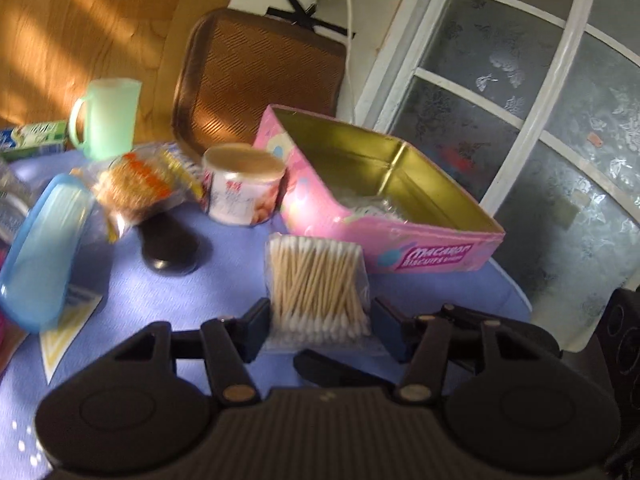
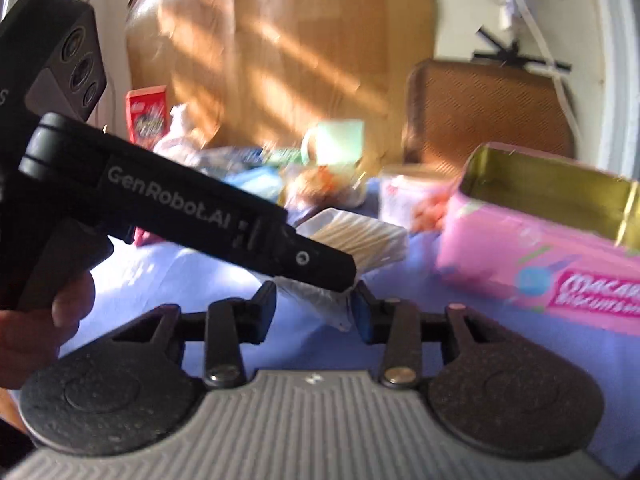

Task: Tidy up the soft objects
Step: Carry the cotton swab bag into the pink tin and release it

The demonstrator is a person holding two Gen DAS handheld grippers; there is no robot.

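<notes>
Blurring hides whether either claw point(image 1: 320, 326) grips the cotton swabs point(image 1: 318, 286).

So the pack of cotton swabs point(image 1: 318, 286) was a clear plastic bag stuffed with wooden-stick buds, white tips at both ends, all lined up the same way. It sat raised off the purple table point(image 1: 168, 300), standing between the two fingers of the left claw point(image 1: 320, 320), just in front of the pink biscuit tin point(image 1: 384, 236). That tin was open, gold inside, tilted, with what looked like another clear packet lying in its bottom.
</notes>
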